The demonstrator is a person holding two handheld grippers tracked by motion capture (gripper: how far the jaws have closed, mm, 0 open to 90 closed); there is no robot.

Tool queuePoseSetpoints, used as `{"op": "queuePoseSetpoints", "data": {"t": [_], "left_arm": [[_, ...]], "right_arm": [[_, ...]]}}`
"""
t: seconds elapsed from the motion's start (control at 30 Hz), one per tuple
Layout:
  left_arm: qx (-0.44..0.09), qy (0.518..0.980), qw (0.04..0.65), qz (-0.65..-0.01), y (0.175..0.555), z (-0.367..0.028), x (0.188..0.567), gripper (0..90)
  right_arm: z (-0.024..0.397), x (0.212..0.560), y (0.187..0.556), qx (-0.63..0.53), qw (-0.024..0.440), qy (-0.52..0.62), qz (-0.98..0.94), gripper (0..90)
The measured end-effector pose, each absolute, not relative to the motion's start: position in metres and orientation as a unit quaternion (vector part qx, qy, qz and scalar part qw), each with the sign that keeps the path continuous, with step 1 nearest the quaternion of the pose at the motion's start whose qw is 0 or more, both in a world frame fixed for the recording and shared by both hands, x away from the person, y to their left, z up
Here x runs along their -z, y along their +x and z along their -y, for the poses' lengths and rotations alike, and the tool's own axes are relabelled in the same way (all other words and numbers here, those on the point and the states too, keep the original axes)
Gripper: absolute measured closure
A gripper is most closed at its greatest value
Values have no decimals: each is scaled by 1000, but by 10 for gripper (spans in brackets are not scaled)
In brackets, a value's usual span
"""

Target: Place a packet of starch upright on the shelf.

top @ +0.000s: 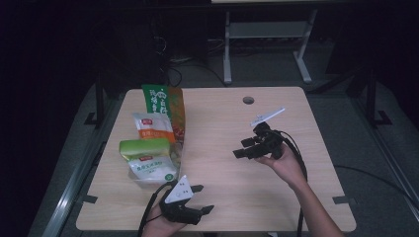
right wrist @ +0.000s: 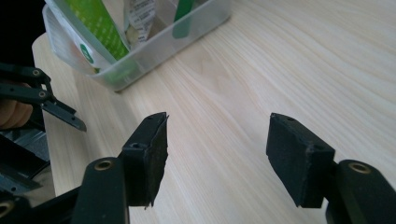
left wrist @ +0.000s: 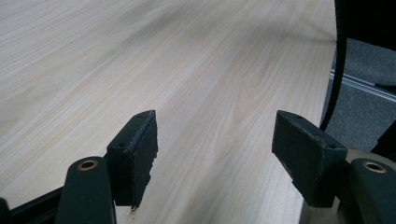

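A clear plastic bin (top: 140, 182) stands on the left part of the light wood table (top: 276, 197). It holds three snack bags: a tall green and orange one (top: 165, 104), a white one (top: 150, 126) and a green and white one (top: 146, 157). My left gripper (top: 203, 198) rests near the front edge, just right of the bin, open with nothing between its jaws (left wrist: 215, 122). My right gripper (top: 240, 148) hovers over the table's middle right and points left toward the bin (right wrist: 163, 46). It is open and empty (right wrist: 217, 123).
A round cable hole (top: 248, 100) sits near the table's far edge. In the right gripper view the left gripper (right wrist: 51, 102) and a hand (right wrist: 14, 112) show at the left, in front of the bin. Dark floor and a desk frame (top: 267, 44) lie beyond the table.
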State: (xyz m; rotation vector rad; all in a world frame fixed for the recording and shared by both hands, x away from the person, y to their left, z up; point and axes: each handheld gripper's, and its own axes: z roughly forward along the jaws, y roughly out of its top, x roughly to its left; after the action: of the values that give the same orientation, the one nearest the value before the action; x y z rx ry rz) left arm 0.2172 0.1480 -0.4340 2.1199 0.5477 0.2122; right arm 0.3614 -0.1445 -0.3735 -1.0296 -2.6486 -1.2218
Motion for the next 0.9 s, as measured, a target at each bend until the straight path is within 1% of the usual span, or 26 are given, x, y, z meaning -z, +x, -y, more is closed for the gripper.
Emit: {"op": "queuePoseSetpoints", "data": {"t": [0.47,0.9], "left_arm": [[-86,858,454,-224,218,-150,433,305],[-83,855,458,-228,218,-149,434,300]], "right_arm": [[175,376,354,402,12,-356,843,370],[200,390,342,400,7,-378,835,361]]}}
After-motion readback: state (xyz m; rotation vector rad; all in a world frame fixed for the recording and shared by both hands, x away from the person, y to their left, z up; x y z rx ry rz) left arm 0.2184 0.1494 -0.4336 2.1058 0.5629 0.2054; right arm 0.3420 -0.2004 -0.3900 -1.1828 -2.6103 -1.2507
